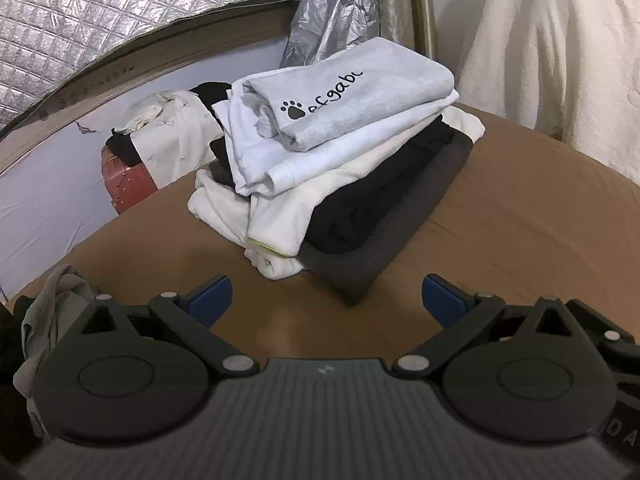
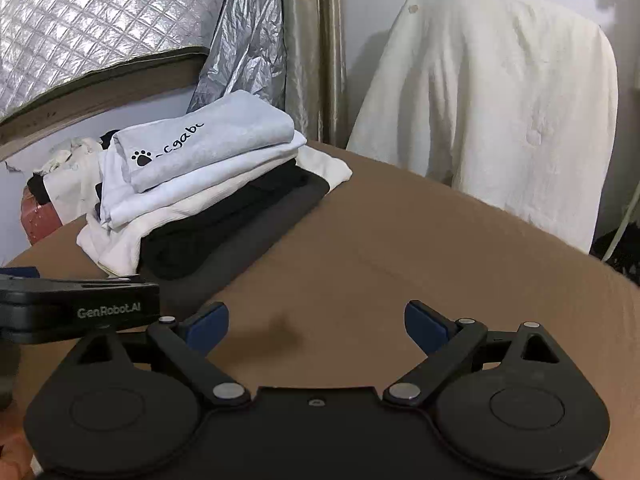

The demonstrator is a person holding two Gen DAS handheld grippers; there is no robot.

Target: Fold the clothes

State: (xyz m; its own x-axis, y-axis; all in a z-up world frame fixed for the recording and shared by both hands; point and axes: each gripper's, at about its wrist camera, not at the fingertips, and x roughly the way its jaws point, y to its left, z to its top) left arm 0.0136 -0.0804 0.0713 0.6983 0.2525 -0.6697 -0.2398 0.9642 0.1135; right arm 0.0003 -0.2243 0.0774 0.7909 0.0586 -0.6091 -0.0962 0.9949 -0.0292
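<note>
While both tongs hang spread and empty over the brown desk [image 2: 400, 248], the next unfolded garment, a crumpled grey cloth [image 1: 60, 292], lies at the desk's left edge just beside the left tongs [image 1: 326, 300]; the right tongs [image 2: 316, 326] are farther, and the folded stack [image 1: 340, 168] sits ahead.

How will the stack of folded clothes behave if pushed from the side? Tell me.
The stack would likely shear rather than slide whole: its soft layers sit offset. The grey top piece looks loosely folded, so it may slip off first. The dark bottom layer lies flat on the table and probably drags.
</note>
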